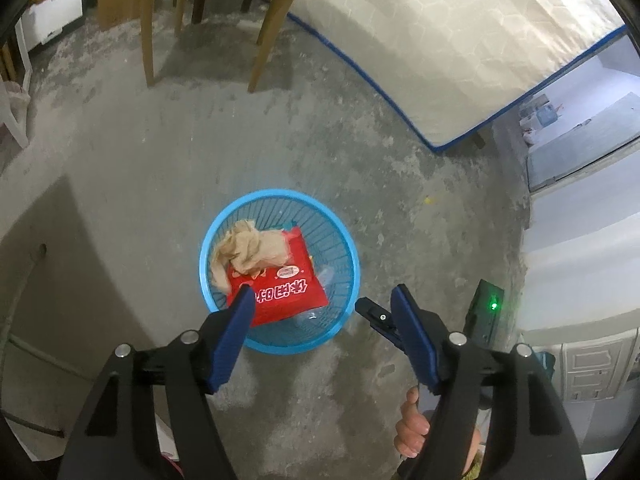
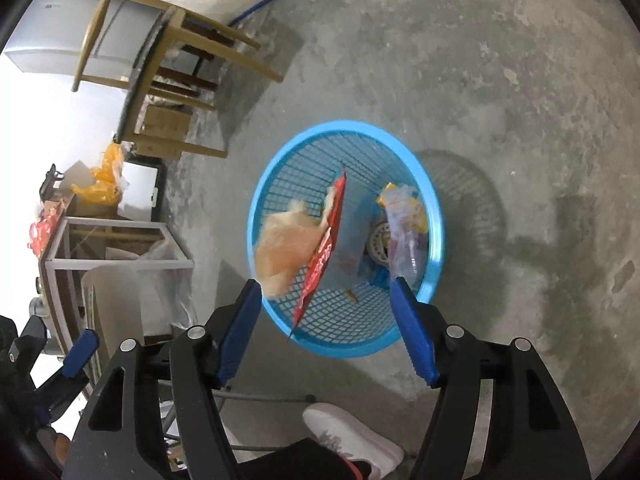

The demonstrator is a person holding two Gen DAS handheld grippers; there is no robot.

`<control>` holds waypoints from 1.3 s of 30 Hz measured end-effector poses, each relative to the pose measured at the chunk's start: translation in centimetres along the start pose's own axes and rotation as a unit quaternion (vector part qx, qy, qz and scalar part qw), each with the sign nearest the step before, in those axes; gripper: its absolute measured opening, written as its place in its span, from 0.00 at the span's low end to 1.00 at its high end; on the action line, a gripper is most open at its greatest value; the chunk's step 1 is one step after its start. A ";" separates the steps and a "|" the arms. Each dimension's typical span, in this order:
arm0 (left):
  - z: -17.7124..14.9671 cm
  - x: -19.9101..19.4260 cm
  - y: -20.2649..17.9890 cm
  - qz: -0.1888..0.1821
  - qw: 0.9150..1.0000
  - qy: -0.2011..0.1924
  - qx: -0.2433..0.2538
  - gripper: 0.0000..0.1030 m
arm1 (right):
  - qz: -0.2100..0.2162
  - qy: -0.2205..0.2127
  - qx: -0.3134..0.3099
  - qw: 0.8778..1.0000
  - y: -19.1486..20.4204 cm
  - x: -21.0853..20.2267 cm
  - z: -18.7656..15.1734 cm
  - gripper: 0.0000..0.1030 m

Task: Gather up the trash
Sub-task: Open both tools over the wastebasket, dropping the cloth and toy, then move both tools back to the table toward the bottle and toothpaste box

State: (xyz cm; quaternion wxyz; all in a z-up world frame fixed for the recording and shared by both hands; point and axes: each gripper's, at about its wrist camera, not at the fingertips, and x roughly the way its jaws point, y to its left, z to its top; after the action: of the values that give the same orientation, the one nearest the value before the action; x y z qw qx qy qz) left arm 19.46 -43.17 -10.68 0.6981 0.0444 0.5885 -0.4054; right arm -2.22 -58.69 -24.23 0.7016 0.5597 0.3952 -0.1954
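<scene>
A blue mesh basket (image 1: 347, 240) stands on the concrete floor. In it lie a red snack packet (image 1: 282, 286) and a crumpled beige tissue (image 1: 250, 250). My left gripper (image 1: 322, 294) hangs open above the basket's near rim, its pads off the packet. In the right wrist view the basket (image 2: 434, 204) holds the red packet (image 2: 324, 254) edge-on, the blurred beige tissue (image 2: 280, 250) and a clear and yellow wrapper (image 2: 404, 216). My right gripper (image 2: 327, 284) is open over the near rim, touching nothing. One right finger (image 1: 374, 312) shows beside the left gripper.
A wooden table (image 1: 216, 20) and a mattress with blue edging (image 1: 440, 48) stand beyond the basket. A white metal frame rack (image 2: 120, 252) with clutter sits to the left. A person's white shoe (image 2: 352, 436) is close to the basket. Bare concrete lies to the right.
</scene>
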 end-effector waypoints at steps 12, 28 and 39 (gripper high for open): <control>-6.8 -14.3 -1.1 -0.022 0.994 -0.102 0.035 0.72 | 0.023 -0.047 -0.071 0.996 2.2 -5.8 -3.1 0.65; -23.8 -32.5 12.7 0.093 0.955 -0.274 -0.064 0.84 | 0.136 0.004 -0.303 0.943 20.9 -10.2 -12.4 0.80; -24.9 -35.6 29.0 0.181 0.895 -0.293 -0.282 0.84 | 0.144 0.110 -0.448 0.875 34.2 -4.2 -24.4 0.83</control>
State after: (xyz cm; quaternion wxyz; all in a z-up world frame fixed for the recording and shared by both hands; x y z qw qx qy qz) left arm 18.54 7.92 0.27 0.8836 -0.1696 0.4284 -0.0835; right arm 11.54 -26.34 -0.89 0.8500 0.2538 0.4298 0.1686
